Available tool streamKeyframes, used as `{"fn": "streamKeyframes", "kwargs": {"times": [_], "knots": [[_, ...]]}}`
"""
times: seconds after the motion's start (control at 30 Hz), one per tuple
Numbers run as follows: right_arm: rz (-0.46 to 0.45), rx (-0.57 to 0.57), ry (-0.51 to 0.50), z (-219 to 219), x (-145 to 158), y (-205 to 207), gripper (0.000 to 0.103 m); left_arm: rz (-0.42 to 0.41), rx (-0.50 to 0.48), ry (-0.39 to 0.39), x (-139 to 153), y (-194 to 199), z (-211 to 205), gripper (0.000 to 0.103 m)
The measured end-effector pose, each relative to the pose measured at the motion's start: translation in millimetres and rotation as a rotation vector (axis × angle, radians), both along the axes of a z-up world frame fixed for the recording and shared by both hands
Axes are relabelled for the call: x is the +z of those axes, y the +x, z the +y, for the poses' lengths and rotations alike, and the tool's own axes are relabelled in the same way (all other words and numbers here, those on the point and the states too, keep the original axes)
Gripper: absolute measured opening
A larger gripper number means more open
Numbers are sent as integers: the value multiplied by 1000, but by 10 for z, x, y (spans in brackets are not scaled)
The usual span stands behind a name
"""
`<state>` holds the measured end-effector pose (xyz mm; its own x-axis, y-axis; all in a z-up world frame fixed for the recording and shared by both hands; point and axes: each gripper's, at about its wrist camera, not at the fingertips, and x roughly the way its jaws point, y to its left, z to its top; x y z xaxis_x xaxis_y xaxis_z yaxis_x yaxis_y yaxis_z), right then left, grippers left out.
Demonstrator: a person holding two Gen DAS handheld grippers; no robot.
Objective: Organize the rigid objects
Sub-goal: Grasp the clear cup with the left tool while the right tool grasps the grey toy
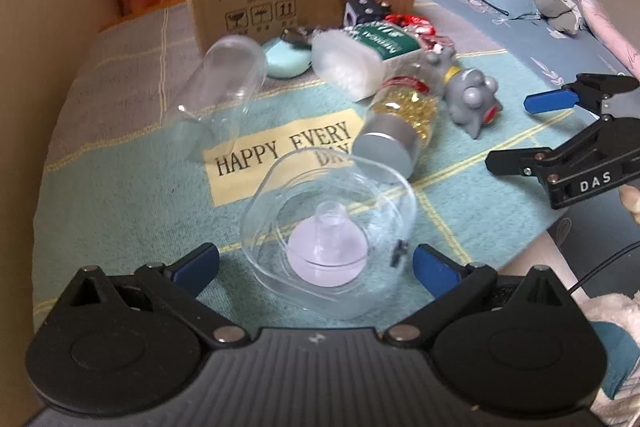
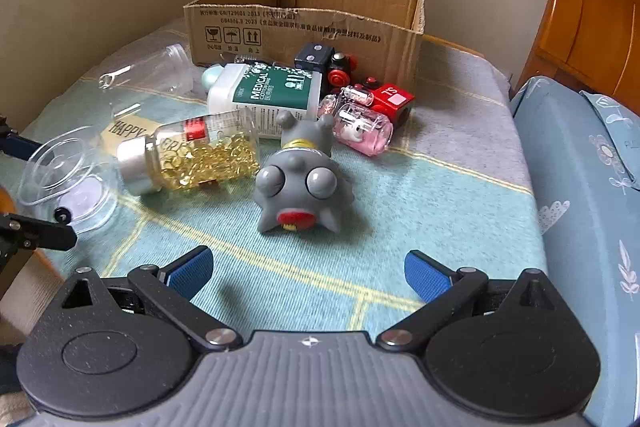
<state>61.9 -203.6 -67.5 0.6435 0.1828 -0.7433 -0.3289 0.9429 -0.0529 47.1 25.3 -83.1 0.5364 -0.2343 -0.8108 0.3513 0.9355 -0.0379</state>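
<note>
Left gripper (image 1: pixel 314 261), jaws spread wide around but not clamping a clear lidded container (image 1: pixel 328 231) on the blanket (image 1: pixel 120 187); right gripper (image 2: pixel 308 269), jaws wide and empty, facing a grey toy (image 2: pixel 304 187), the cardboard box (image 2: pixel 304 23) interior hidden.

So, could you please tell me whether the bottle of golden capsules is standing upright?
Tipped: the capsule bottle lies on its side on the blanket, silver cap pointing sideways.

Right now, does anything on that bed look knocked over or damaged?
Yes. The capsule bottle, clear jar and cotton swab box all lie on their sides, the grey toy lies upside down, and the cardboard box has a torn, ragged rim.
</note>
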Motion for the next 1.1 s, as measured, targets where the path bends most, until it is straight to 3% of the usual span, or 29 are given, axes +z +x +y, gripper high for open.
{"fn": "streamKeyframes", "kwargs": {"times": [0.2, 0.53, 0.83, 1.1], "knots": [[11, -3, 25, 33, -105, 198, 103, -17, -14, 7, -61, 87, 9, 102], [-59, 44, 49, 20, -156, 320, 103, -47, -50, 3, -86, 157, -37, 102], [-60, 14, 49, -360, -133, 360, 103, -52, -74, 3, -91, 156, -20, 102], [-79, 58, 53, -348, -150, 379, 103, -80, -113, 25, -71, 121, -40, 100]]}}
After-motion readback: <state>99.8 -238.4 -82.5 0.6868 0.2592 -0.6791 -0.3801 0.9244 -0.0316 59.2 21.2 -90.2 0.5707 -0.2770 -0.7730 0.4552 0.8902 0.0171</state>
